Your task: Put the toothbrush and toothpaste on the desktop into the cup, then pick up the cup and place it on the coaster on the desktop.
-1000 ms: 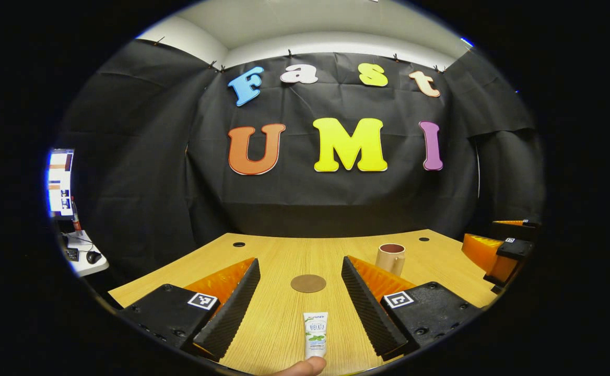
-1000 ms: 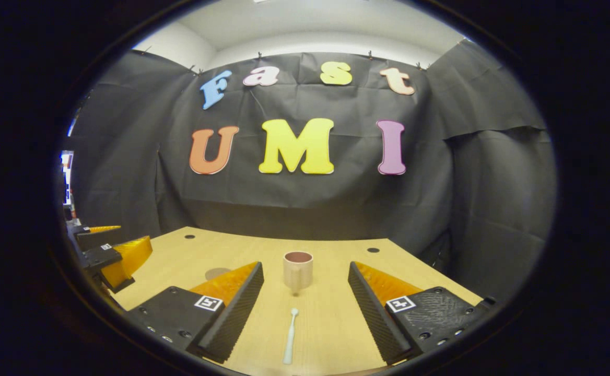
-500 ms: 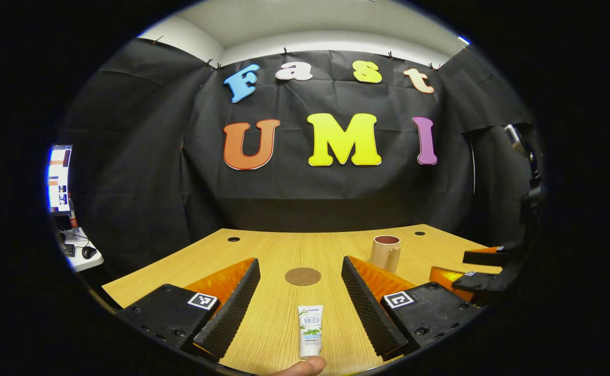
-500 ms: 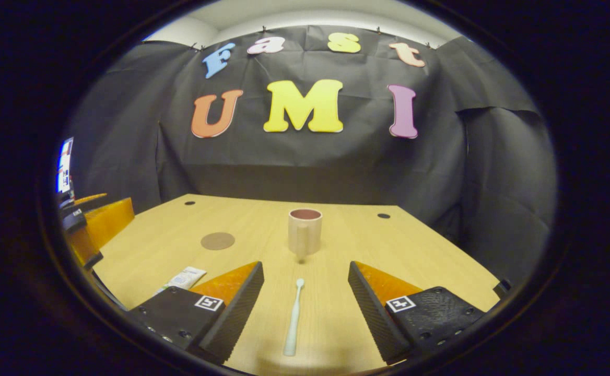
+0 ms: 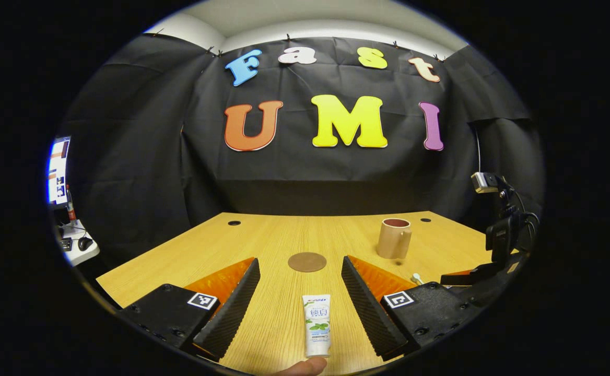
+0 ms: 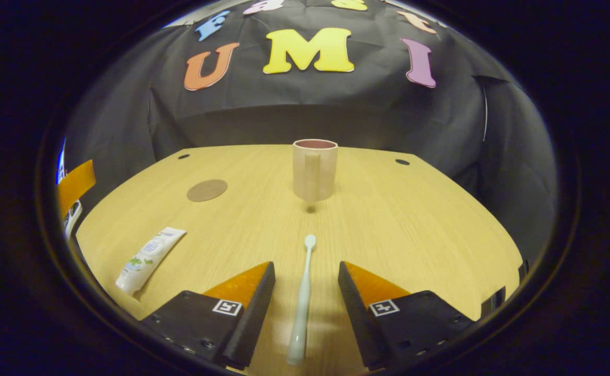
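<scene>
A white toothpaste tube [image 5: 317, 331] lies flat on the wooden desktop [image 5: 190, 256], between the fingers of my open left gripper [image 5: 300, 260] and near their base. The round brown coaster [image 5: 307, 261] sits just beyond the fingertips. A beige cup [image 5: 394, 238] stands upright farther right. In the right gripper view, a pale toothbrush [image 6: 302, 297] lies lengthwise between the fingers of my open right gripper [image 6: 305, 265], its head pointing at the cup [image 6: 314, 169]. The fingers flank the handle without touching it. The toothpaste [image 6: 148, 258] and coaster [image 6: 207, 190] lie to the left.
A person's fingertip [image 5: 302, 368] shows at the bottom of the left gripper view. The right gripper [image 5: 472, 274] sits low at the desk's right side, with a small camera on a stand [image 5: 488, 183] behind it. A side desk with a monitor [image 5: 58, 172] stands far left.
My right gripper has dropped and tipped down toward the desk, so the toothbrush handle now sits between its fingers, which stand a little closer together. The left gripper has tilted down slightly.
</scene>
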The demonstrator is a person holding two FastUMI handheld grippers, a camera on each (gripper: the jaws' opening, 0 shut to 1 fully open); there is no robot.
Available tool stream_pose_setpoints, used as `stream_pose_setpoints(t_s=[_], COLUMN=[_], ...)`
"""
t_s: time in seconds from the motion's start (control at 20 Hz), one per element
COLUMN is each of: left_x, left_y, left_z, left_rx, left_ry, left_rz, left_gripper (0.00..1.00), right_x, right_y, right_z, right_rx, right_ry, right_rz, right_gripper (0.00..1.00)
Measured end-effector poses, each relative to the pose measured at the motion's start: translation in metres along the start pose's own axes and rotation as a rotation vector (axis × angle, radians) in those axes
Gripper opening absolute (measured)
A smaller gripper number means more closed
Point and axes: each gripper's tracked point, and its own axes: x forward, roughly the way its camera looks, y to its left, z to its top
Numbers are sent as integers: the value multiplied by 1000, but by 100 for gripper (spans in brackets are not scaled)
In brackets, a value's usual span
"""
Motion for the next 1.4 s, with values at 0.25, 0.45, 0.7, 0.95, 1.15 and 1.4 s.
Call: stream_pose_setpoints(t_s=[0.25, 0.45, 0.7, 0.95, 1.15, 1.4], left_x=[16, 19, 21, 20, 19, 18], left_y=[-2, -5, -10, -16, -15, -16], left_z=[-35, -60, -75, -78, -72, -71], left_rx=[-7, -17, -22, -9, -13, -23], left_ry=[107, 208, 269, 290, 273, 270], left_rz=[-18, -38, -54, -60, -50, -47], left_gripper=[100, 100, 100, 100, 100, 100], right_x=[15, 14, 12, 10, 9, 13], right_y=[-3, 0, 1, 0, 1, 1], right_z=[-7, -7, -10, -13, -15, -12], right_rx=[33, 4, 3, 17, 1, 40], right_ry=[57, 62, 67, 74, 74, 57], right_rz=[4, 13, 22, 32, 28, 26], right_gripper=[39, 31, 20, 19, 18, 16])
